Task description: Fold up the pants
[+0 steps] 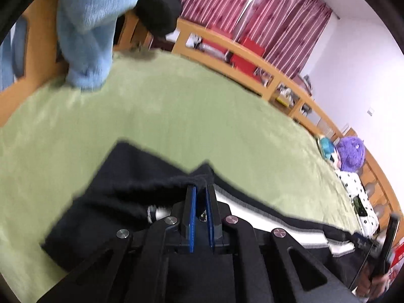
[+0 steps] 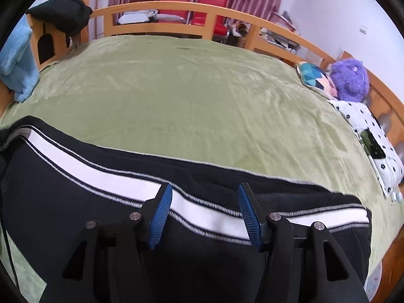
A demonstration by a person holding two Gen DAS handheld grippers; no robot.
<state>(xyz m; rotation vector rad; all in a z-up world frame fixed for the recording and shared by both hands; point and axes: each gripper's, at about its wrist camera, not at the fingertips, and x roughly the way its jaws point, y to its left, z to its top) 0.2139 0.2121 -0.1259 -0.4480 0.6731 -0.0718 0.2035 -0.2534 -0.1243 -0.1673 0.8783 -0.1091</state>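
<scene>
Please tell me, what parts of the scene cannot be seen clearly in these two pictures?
- Left wrist view: the pants' near part is hidden behind the left gripper; motion blur smears the cloth edges.
- Right wrist view: the pants' lower part is covered by the right gripper and cut off by the frame's bottom edge.

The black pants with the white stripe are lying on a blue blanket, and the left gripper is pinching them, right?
Not quite: the fuzzy blanket is green, not blue, as the right wrist view shows. The rest holds: the left gripper is pinching the black pants with the white stripe.
</scene>
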